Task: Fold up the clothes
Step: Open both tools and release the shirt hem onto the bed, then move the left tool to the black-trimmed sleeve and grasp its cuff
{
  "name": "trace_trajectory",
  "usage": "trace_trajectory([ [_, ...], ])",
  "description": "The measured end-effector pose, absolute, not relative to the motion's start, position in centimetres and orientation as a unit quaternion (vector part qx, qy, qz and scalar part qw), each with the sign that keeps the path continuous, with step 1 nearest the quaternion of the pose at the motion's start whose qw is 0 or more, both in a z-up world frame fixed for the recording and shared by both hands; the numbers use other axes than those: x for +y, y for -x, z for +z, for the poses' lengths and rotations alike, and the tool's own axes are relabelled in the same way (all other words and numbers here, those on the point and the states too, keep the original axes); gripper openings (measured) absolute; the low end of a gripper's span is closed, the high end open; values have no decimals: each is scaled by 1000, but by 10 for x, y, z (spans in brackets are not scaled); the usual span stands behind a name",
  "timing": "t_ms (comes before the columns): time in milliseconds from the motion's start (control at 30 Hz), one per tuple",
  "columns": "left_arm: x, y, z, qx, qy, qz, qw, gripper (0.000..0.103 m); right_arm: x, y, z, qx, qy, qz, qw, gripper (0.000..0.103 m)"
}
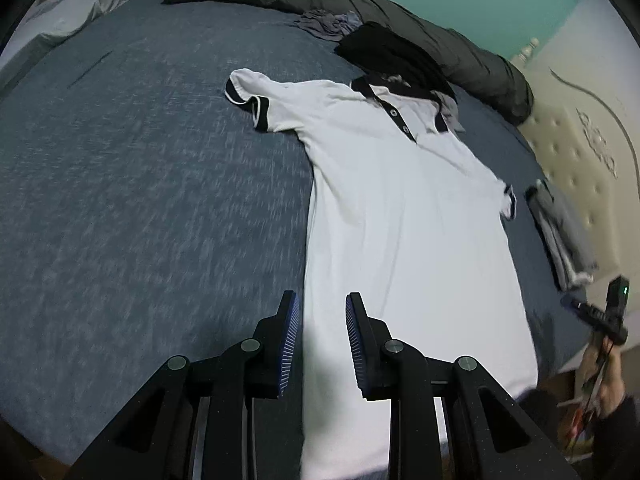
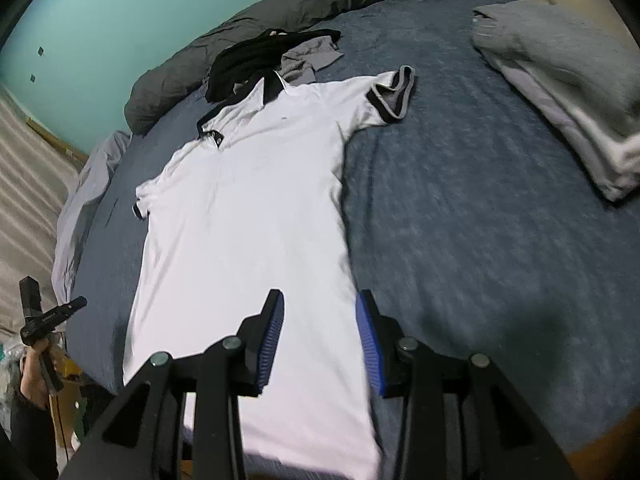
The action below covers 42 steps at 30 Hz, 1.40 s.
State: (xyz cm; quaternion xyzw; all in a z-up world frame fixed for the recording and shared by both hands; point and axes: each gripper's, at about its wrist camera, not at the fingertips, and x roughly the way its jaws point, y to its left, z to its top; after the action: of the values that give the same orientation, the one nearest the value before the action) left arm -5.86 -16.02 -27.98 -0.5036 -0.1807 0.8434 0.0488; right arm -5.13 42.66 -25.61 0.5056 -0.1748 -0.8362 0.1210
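A blue heathered bed sheet (image 1: 140,180) is covering the mattress. A long dark grey rolled duvet (image 1: 420,28) is lying along the far edge, against a teal painted wall (image 2: 100,12). A cream tufted upholstered headboard (image 1: 580,140) is standing at one side. A beige striped curtain (image 2: 24,200) is hanging beside the wall.

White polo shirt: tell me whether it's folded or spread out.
Spread out. The white polo shirt lies flat, front up, on the bed, with both sleeves out sideways.
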Motion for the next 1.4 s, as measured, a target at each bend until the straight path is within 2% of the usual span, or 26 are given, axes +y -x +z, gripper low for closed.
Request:
trace_trajectory([
  [433,-173,195,-358,-203,510,835,24,27,335,146,-300,-232,-462,-840,166,41],
  [600,-171,216,-374,-221,490,842,37,27,311,168,-321,-237,-456,-839,178,41],
  [833,-155,224,-379,-201,469,858,59,26,290,179,-339,-215,-461,-838,196,41],
  [867,-154,224,-380,-198,470,858,59,25,288,179,-339,-213,-459,-839,201,41],
  [967,-155,223,-385,-198,470,858,64,3,283,179,-343,-210,-456,-840,207,41],
  [1100,-154,217,-387,-197,457,865,69,1,278,181,-349,-215,-462,-833,213,41],
  [1400,-189,199,-385,-258,430,865,36,1,277,183,-347,-228,-454,-833,218,41],
])
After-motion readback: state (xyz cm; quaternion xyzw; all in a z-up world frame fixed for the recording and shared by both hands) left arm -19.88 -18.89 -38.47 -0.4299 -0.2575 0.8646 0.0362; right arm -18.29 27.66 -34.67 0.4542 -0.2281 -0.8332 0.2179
